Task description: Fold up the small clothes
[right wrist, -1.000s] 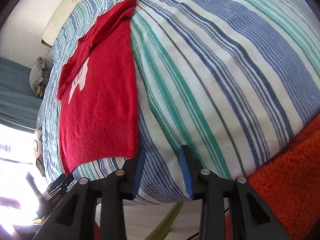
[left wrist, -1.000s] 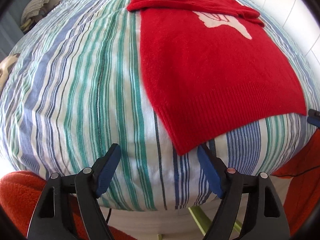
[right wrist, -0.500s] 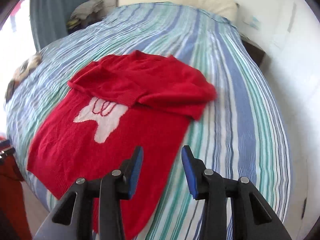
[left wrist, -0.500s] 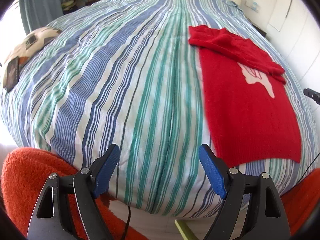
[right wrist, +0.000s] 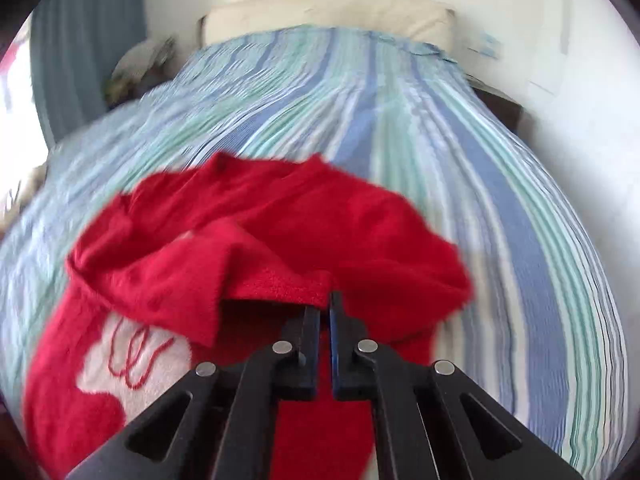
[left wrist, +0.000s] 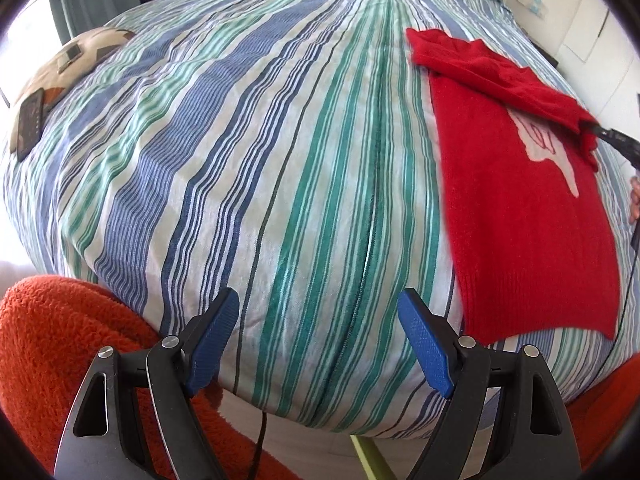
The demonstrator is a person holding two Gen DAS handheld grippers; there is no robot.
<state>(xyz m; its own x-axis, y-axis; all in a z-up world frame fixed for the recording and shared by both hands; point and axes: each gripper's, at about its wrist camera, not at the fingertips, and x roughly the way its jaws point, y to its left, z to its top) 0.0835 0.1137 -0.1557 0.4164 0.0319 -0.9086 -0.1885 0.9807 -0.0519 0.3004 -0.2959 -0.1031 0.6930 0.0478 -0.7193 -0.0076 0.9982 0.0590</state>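
Red fuzzy knit sweater [right wrist: 280, 240], ribbed hem, white motif, lies on striped cotton duvet [left wrist: 248, 152], sleeve folded across chest. Right gripper [right wrist: 329, 304] pinches sleeve edge, jaws nearly closed. Left gripper [left wrist: 320, 336] spread wide, holding nothing, above duvet's near edge.

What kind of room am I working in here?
Most likely a bedroom. The red sweater lies on a bed with a striped duvet, a cream pillow sits at its head against the wall, and a curtain hangs beside it.
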